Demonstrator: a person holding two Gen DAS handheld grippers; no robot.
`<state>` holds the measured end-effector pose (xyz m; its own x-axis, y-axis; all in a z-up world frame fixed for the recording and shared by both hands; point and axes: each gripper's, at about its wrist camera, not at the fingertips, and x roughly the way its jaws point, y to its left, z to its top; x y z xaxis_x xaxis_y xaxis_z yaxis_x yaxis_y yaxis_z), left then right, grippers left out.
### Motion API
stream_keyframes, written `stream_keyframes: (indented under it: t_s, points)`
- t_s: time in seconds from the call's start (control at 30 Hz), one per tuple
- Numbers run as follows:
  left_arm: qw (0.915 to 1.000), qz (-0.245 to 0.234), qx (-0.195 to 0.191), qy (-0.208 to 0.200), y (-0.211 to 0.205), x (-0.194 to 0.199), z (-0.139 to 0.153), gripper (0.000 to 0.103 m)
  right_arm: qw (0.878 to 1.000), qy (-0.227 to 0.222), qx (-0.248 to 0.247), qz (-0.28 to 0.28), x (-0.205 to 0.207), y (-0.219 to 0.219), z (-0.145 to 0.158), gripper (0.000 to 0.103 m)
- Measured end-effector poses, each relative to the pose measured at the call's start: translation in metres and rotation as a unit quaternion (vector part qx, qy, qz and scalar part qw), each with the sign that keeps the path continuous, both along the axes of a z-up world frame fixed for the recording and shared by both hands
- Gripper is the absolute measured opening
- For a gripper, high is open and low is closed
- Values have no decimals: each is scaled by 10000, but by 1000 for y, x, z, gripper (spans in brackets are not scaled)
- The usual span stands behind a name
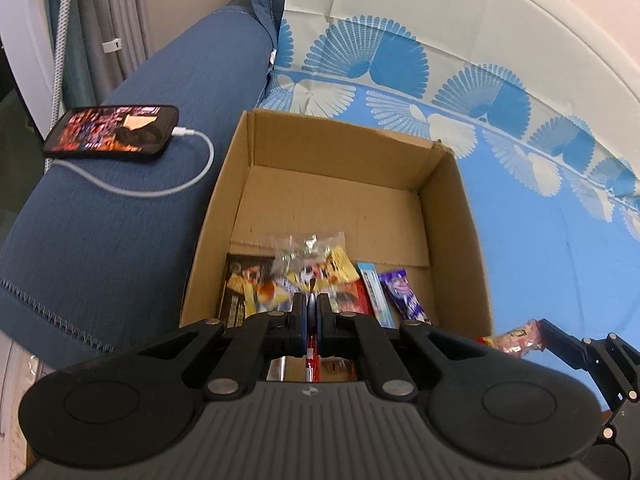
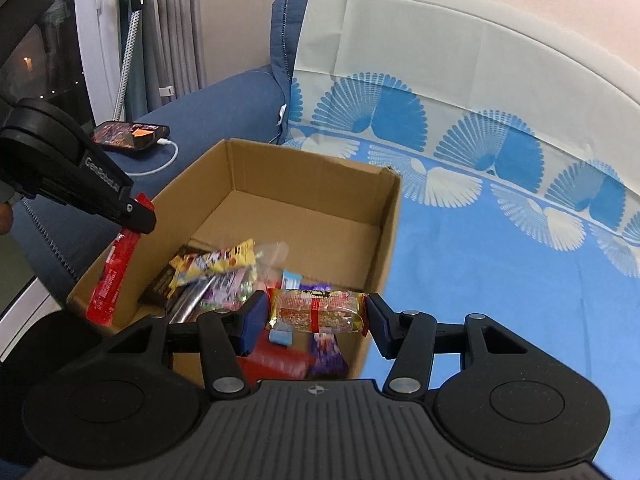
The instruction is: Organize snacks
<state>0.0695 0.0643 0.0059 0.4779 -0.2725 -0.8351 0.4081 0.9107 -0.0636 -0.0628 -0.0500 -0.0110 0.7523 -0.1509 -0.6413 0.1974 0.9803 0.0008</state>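
Note:
An open cardboard box sits on a blue patterned sheet. Several wrapped snacks lie in its near half. My left gripper is shut on a thin red packet, seen edge-on between its pads. In the right wrist view this left gripper hangs over the box's left wall with the red packet dangling below it. My right gripper is shut on a gold and red snack bar, above the box's near right corner. The left wrist view shows that bar and the right gripper at lower right.
A phone with a white charging cable lies on the dark blue sofa arm left of the box. The blue and white sheet spreads to the right. Curtains and a window frame stand at far left.

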Motion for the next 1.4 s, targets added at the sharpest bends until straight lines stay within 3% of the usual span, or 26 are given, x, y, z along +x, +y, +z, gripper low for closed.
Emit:
stream_keyframes:
  t_s: [0.37,0.47,0.53,0.6,0.63,0.67,0.77,0.9,1.13,1.4]
  points:
    - [9997,-83,179,151,-35,48,-30,4,9997,105,-16,203,57,-17,-24,58]
    - [9994,-90,261,195,-42,58,-40,4,9994,189,-73,288,69,-16,-34,62]
    - [9992,-90,319,237,-46,65,-48,9,9990,186,-135,382,75,-16,-38,72]
    - [9991,-98,334,229,-47,69,-52,48,9989,135,-260,379,77,-15,-39,97]
    - [9991,-93,363,200,-47,70,-52,92,9986,99,-370,368,77,-14,-38,99]
    - [9991,-28,403,115,-46,69,-50,102,9982,77,-443,403,76,-13,-38,99]
    - [9990,7,429,-134,-39,60,-43,103,9973,121,-529,489,67,-10,-35,103]
    - [9981,-76,613,43,-31,42,-40,103,9985,254,-334,350,45,-6,-32,103]
    - [9988,-135,478,18,-2,-13,-18,103,9998,174,2,-42,-4,13,-13,103]
    - [9979,-157,383,-492,25,-80,7,103,9996,-34,-34,-293,-51,39,3,103]
